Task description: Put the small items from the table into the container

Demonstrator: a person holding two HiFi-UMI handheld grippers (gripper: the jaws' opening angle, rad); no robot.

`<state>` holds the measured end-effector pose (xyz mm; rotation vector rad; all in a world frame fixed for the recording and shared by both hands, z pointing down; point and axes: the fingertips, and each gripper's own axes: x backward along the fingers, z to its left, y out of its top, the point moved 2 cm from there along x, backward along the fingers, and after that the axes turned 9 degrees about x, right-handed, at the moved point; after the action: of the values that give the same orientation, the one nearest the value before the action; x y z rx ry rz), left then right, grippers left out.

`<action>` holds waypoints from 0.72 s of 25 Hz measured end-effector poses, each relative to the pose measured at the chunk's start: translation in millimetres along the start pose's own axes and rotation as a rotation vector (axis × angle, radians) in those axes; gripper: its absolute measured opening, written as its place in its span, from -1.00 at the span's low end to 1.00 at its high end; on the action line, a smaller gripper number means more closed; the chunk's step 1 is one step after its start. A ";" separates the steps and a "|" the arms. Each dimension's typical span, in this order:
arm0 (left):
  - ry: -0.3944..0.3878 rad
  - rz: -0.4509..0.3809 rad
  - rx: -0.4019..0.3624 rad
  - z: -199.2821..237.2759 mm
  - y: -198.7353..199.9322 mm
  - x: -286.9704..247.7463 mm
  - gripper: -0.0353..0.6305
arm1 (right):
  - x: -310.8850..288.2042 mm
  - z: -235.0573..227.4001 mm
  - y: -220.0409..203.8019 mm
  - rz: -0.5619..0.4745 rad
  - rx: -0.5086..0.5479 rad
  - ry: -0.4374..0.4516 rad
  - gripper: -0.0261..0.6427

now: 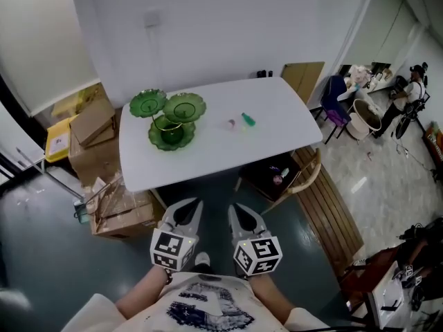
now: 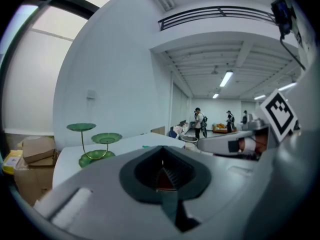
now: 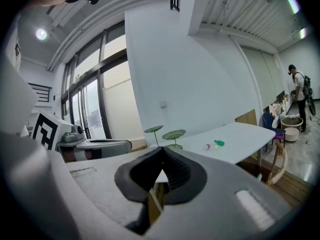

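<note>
The floor (image 1: 41,254) is dark and bare where the person stands, and it leaves a gap before the white table (image 1: 208,164). Closest in, the left gripper (image 1: 187,206) and the right gripper (image 1: 242,209) are held side by side, low in front of the person's body. Each one has its jaws pressed together with nothing between them. I think this is the very first step, getting to the table, because nothing is picked up yet. Next, a gripper has to reach past the near table edge, spread its jaws and close on one small thing. To the left of the table are cardboard boxes (image 1: 93,126), and to the right a wooden chair (image 1: 308,178) sits just under the corner. The clear way in is straight ahead, between them. Farther on, a small green item (image 1: 248,120) and a small pink item (image 1: 232,124) lie near each other, about the middle of the tabletop. They are well away from every edge, with lots of bare table around them. Left of them stands the green three-dish stand (image 1: 169,120), which I take to be the container. Its dishes are spread wide, so a gripper should come in from above. Behind it all is a plain white wall (image 1: 208,26).
</note>
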<state>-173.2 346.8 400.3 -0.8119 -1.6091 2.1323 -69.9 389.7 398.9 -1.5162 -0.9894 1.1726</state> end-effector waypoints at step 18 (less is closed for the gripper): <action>-0.038 -0.014 0.015 61.0 34.7 -85.7 -0.93 | -97.6 -55.1 32.9 -0.014 0.005 -0.018 -0.93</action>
<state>-142.9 240.3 398.9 -0.7579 -1.6108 2.1594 -35.5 278.3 392.8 -1.4946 -1.0066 1.1806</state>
